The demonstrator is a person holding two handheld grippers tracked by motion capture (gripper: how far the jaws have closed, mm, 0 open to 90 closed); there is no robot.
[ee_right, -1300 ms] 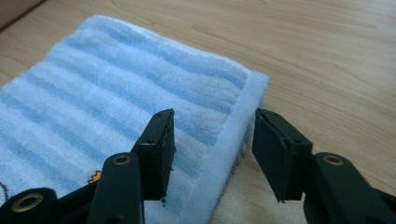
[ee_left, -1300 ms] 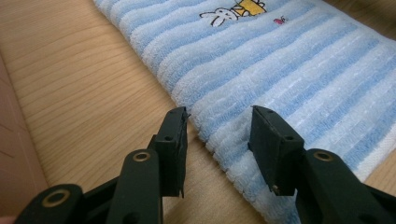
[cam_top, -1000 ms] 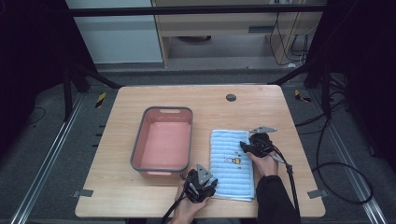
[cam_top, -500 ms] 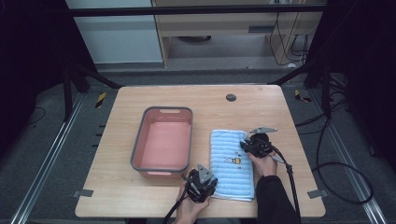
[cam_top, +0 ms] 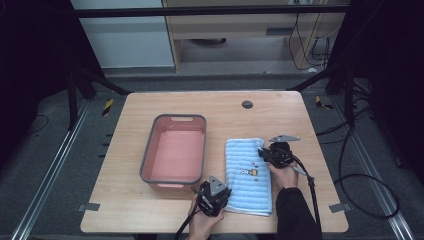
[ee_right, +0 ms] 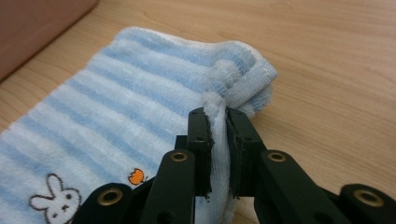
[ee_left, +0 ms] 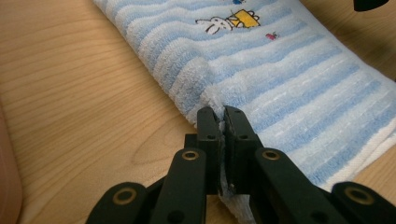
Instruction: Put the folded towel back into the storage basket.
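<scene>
Plainly, both claws have cloth in them. The left claw (ee_left: 223, 122) is pinched tight on a tuft of the blue striped towel (cam_top: 248, 175) at its near corner, and the right claw (ee_right: 217, 122) is clamped on a fold of the edge further up, where the terry bunches into a little roll just beyond its tips. The towel lies flat on the tabletop (cam_top: 150, 112) between the two, its rabbit print (ee_left: 215, 24) ahead of the left claw. It looks soft, light and limp, so it should sag and drape once lifted; corners and hems seem the surest holds. Off to the left claw's far side sits the pink tub (cam_top: 174, 154), near the towel.
</scene>
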